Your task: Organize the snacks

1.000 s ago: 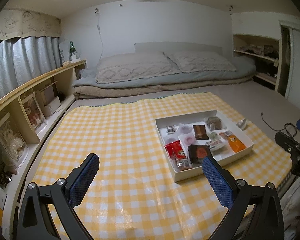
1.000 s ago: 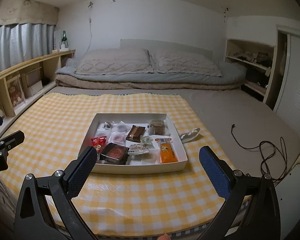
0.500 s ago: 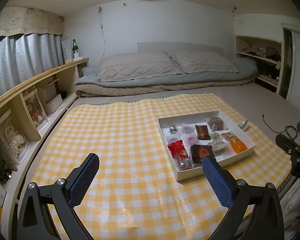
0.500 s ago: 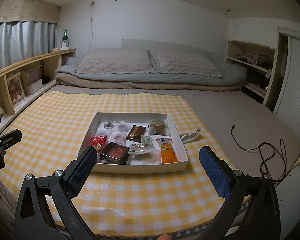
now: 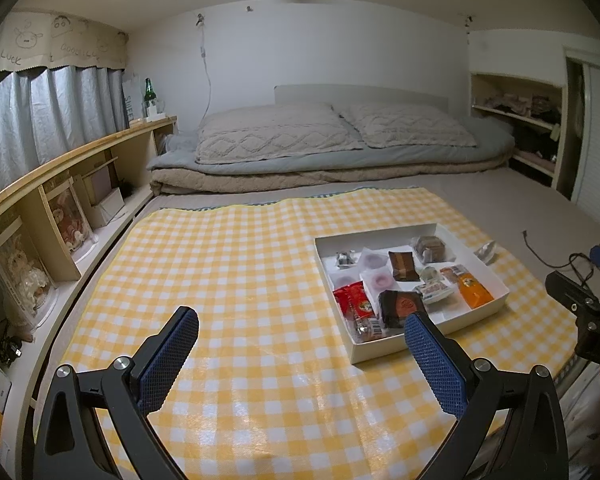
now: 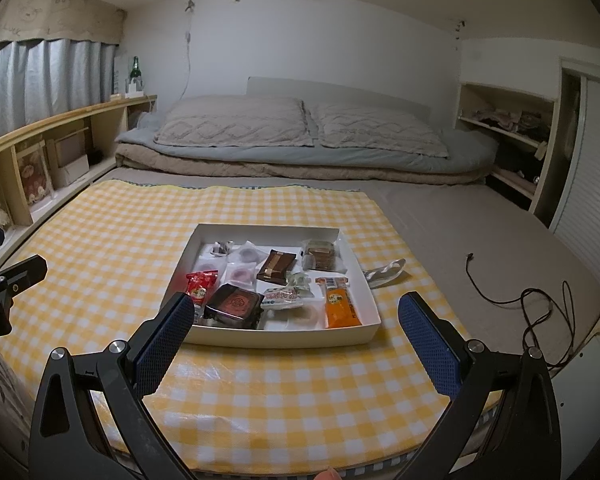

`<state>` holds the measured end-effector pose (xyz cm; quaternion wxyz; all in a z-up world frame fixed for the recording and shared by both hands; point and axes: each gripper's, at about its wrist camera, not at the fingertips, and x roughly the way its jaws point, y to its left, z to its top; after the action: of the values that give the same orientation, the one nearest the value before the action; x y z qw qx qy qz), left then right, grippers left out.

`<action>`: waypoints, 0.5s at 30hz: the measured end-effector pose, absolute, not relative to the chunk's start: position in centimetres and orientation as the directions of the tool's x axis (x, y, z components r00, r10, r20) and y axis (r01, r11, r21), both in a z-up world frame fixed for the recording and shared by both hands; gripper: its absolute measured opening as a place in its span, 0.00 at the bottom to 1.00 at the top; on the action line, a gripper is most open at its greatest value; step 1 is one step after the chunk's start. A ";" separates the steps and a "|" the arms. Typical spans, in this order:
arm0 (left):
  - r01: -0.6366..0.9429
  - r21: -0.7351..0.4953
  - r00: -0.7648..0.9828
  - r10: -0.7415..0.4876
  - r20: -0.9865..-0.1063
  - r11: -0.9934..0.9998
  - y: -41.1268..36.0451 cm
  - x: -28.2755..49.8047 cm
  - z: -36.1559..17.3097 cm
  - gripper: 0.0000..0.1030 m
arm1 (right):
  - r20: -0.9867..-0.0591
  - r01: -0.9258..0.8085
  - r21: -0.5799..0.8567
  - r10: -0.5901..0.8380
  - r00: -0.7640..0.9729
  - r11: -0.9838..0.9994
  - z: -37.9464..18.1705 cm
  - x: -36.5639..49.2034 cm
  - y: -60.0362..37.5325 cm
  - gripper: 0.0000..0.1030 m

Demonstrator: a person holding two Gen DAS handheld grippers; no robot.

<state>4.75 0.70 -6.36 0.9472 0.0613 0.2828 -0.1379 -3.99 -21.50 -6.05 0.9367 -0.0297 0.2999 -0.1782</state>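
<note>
Overhead, both grippers hang above a yellow checked cloth (image 6: 100, 232) spread over the bed. Left gripper (image 5: 300, 334) has its jaws spread wide with nothing between them, over bare cloth just left of a white tray (image 5: 384, 350). Right gripper (image 6: 290, 314) is likewise spread wide and empty, its left finger overlapping the tray's near left corner in the right wrist view. Inside the tray, from left to right, lie a red packet (image 6: 198, 284), a dark square packet (image 6: 234, 304), a brown bar (image 6: 278, 266), a white wrapped snack (image 6: 282, 298), a clear pack of brown biscuits (image 6: 320, 256) and an orange packet (image 6: 340, 306). Just right of the tray, 1 silvery wrapper (image 6: 386, 272) rests on the cloth. Farther right, a black cable (image 6: 540, 304) trails over the grey sheet.
</note>
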 end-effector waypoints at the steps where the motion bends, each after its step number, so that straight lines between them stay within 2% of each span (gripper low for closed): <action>1: 0.296 0.038 0.802 -0.227 -0.553 0.954 0.7 4.8 -6.4 1.00 | -0.551 0.316 -0.163 -0.352 0.757 0.935 -6.0 -4.0 -21.5 1.00; 15: 0.294 0.038 0.803 -0.225 -0.552 0.955 0.6 4.7 -6.4 1.00 | -0.550 0.318 -0.163 -0.354 0.756 0.934 -6.0 -4.1 -21.3 1.00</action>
<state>4.75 0.64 -6.43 0.9476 0.0608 0.2824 -0.1368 -4.05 -21.30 -6.05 0.9366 -0.0298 0.2996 -0.1794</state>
